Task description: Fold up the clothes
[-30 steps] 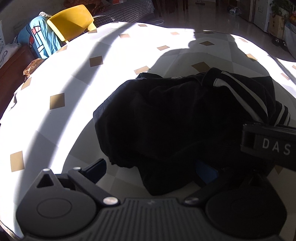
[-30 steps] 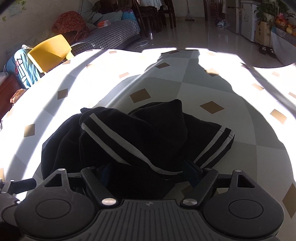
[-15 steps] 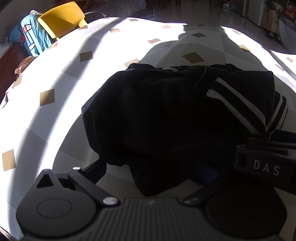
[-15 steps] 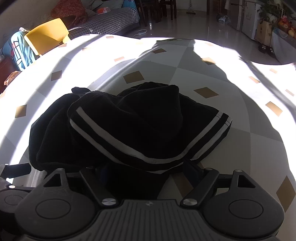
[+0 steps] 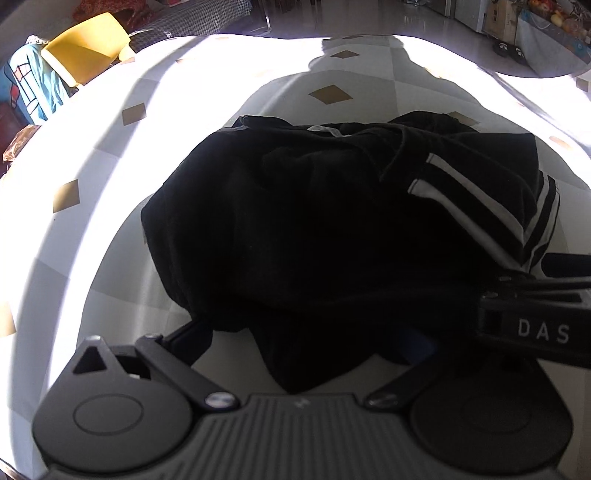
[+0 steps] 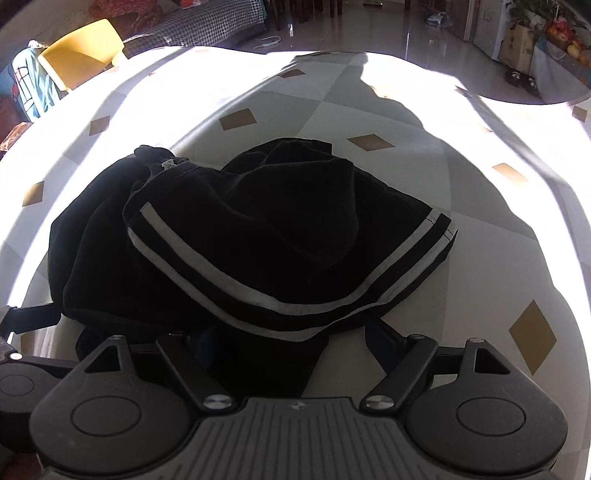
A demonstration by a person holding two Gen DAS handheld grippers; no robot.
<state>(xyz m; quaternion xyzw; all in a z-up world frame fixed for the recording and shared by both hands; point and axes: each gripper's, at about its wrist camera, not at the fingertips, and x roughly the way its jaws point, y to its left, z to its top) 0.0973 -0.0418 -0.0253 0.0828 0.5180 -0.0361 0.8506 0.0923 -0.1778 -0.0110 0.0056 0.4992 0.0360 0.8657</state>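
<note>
A black garment with white stripes (image 5: 332, 229) lies bunched in a heap on the table. In the right wrist view its striped hem (image 6: 280, 295) curves across the front of the heap. My left gripper (image 5: 299, 343) is open at the heap's near edge, and a flap of black cloth hangs between its spread fingers (image 5: 192, 338). My right gripper (image 6: 295, 339) is open too, its fingertips (image 6: 384, 338) tucked under the striped hem. The right gripper's body (image 5: 535, 325) shows at the right edge of the left wrist view.
The tablecloth (image 6: 461, 206) is white and grey with tan diamonds, half in bright sun and half in shadow. A yellow chair (image 5: 88, 44) stands beyond the far left edge, with a sofa (image 6: 207, 22) behind it. Boxes and fruit (image 6: 546, 37) are at the far right.
Both grippers have closed in on the heap, which now fills more of each view. The striped hem has spread lower and wider in front of the right gripper. Both stay open.
</note>
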